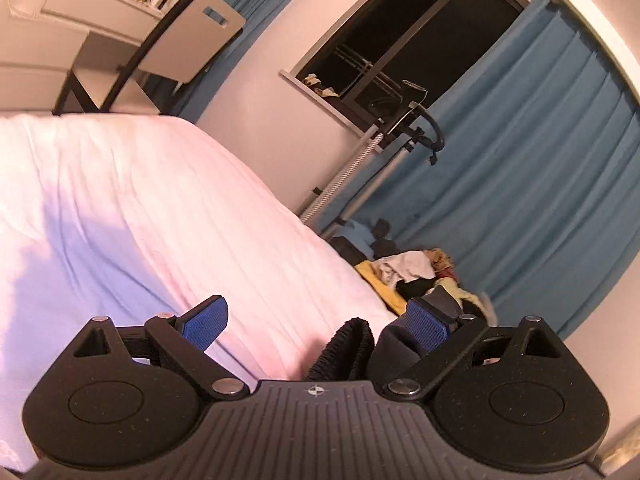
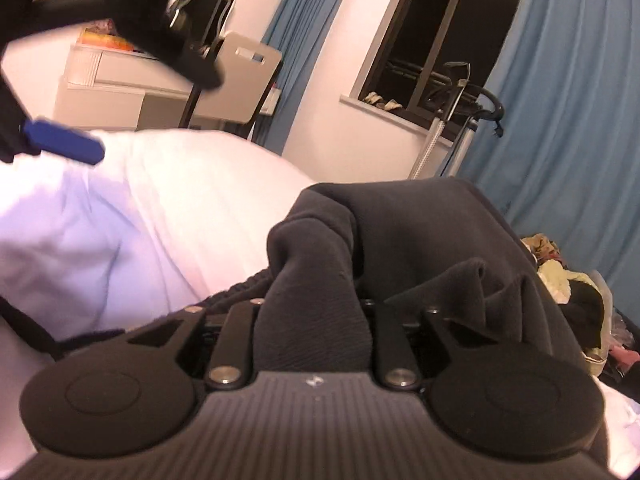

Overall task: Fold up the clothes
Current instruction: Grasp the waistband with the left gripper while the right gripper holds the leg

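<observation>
- Left gripper (image 1: 320, 322) stands wide, blue pads far apart; dark cloth hangs on its right finger, no grip.
- Right gripper (image 2: 316, 300) is narrow, clamped on a dark grey garment (image 2: 420, 232).
- Garment sits in centre-right of the right wrist view, over the white bed (image 2: 192, 184).

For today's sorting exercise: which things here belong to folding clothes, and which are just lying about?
Job:
dark garment
right tool, gripping it
left tool, open
white bed
heap of clothes

Lying about:
chair
blue curtains
desk
</observation>
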`<state>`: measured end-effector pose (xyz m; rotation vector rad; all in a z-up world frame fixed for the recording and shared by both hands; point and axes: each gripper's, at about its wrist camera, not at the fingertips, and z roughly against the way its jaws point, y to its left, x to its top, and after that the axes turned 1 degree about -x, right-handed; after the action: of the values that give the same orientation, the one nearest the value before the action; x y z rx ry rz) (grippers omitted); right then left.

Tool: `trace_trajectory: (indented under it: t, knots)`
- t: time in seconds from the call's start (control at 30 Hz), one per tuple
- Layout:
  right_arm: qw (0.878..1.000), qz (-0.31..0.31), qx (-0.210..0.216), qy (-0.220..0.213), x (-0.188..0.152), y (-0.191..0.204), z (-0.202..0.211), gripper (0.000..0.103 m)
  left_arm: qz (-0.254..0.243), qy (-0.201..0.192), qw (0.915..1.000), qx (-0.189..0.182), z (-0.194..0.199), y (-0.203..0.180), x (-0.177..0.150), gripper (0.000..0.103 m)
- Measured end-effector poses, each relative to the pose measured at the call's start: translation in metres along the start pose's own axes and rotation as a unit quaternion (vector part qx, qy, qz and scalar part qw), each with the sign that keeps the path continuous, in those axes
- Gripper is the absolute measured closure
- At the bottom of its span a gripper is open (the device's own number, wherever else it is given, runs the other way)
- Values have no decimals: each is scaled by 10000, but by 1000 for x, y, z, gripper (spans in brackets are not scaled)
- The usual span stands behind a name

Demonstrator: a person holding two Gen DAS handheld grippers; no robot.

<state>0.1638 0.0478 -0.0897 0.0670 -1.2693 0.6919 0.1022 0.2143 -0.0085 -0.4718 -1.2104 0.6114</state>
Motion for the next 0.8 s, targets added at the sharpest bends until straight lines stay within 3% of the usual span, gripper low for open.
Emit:
trace_trajectory:
  t: [0.07, 0.1, 0.17, 0.27, 0.33, 0.37, 0.47, 0.63, 0.73, 0.8]
  knots:
    - [9986, -354, 374, -143, 0, -13, 8, 63, 75, 23, 9998, -194, 0, 1, 2, 6]
    - [9967, -447, 667, -147, -1, -20, 14, 52, 98, 39, 9995, -299, 0, 1, 2, 6]
    - [9913, -476, 1218, -173, -1, -33, 32, 38, 52, 117, 9990, -428, 0, 0, 0, 6]
    - [9830, -482, 1746, -303, -3, -47, 73, 36, -141, 234, 9984, -503, -3, -9, -5, 6]
    - [9776, -621, 1966, -434, -4, -60, 103, 26, -225, 317, 9978, -540, -1, -14, -8, 6]
    - [9763, -714, 1988, -473, -6, -69, 117, 18, -252, 375, 9972, -590, -1, -16, -11, 6]
    - [9747, -1054, 1907, -504, -10, -91, 149, 18, -329, 603, 9953, -676, 2, -24, -22, 6]
    - [9806, -1409, 1215, -618, -24, -124, 171, 18, -321, 916, 9919, -822, 3, -36, -39, 6]
    - [9896, -996, 912, -499, -33, -127, 159, 19, -331, 1141, 9897, -799, 9, -46, -51, 8]
    - [9945, -534, 821, -381, -35, -122, 143, 31, -199, 1263, 9870, -972, 15, -50, -57, 8]
